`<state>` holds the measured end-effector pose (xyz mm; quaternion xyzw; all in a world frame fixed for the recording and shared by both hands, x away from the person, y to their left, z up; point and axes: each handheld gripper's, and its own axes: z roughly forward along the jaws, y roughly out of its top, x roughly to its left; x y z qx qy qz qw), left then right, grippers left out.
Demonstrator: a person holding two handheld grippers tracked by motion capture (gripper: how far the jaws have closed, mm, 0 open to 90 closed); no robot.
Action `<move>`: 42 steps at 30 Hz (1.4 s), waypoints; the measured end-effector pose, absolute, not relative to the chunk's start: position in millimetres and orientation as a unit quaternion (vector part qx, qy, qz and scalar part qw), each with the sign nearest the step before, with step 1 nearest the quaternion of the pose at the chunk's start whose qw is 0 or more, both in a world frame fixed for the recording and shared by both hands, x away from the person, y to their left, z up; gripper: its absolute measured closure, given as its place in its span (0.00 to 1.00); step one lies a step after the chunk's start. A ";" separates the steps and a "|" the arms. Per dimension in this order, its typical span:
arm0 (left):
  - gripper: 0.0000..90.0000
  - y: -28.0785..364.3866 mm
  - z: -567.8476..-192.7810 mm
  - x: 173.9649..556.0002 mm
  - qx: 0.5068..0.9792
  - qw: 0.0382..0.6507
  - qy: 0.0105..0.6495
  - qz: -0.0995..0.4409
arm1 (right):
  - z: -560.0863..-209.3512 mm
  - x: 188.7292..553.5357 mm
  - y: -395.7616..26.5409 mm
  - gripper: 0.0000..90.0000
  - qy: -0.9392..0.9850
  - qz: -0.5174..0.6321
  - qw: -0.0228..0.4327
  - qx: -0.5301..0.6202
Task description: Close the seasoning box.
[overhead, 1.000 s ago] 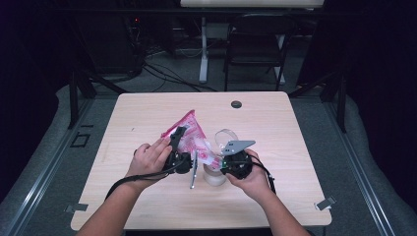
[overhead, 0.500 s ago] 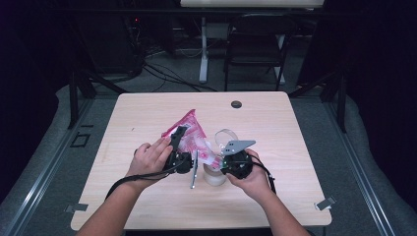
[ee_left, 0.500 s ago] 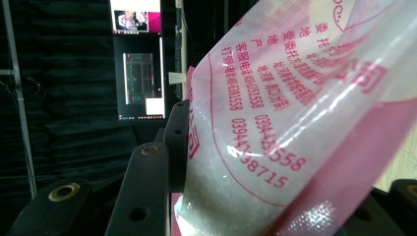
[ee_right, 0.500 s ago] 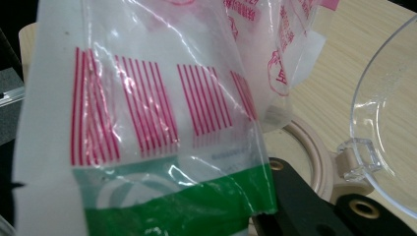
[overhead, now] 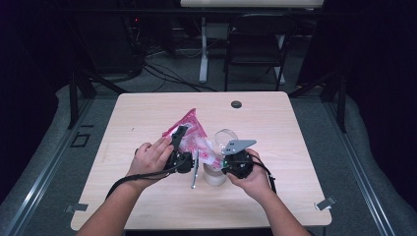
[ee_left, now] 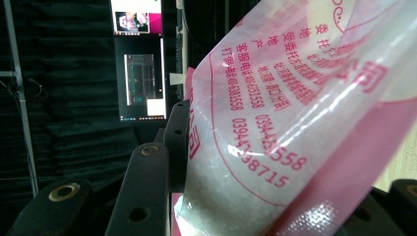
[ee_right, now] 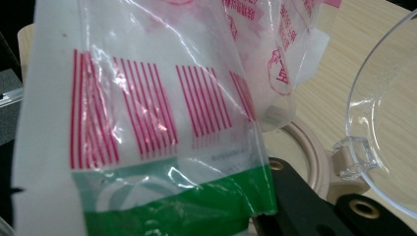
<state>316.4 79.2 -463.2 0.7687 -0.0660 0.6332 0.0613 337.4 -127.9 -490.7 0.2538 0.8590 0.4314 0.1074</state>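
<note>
High view: pink bag [overhead: 194,135] held mid-worktop [overhead: 295,137] above beige jar [overhead: 214,174], clear lid [overhead: 226,138] flipped open. Left gripper [overhead: 178,147] jaws clamped on bag side, right gripper [overhead: 227,158] jaws pinched shut on its corner.

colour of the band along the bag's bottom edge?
Green, under pink stripes, on the clear plastic bag; right gripper view shows it best.

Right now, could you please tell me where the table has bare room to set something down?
The table is bare along its far edge beside the black disc, and at both side edges. The middle is crowded: pink bag, beige jar, open clear lid.
</note>
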 end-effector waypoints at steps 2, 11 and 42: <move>0.71 79.2 -463.6 316.4 0.771 0.062 -0.063 0.631 | -490.8 337.6 -128.0 1.00 0.859 0.432 0.107 0.254; 0.71 76.8 -460.6 315.8 0.770 0.059 -0.065 0.632 | -490.8 338.1 -129.0 1.00 0.859 0.432 0.106 0.255; 0.71 70.6 -454.9 313.7 0.763 0.057 -0.078 0.639 | -491.0 339.3 -131.5 1.00 0.859 0.429 0.107 0.258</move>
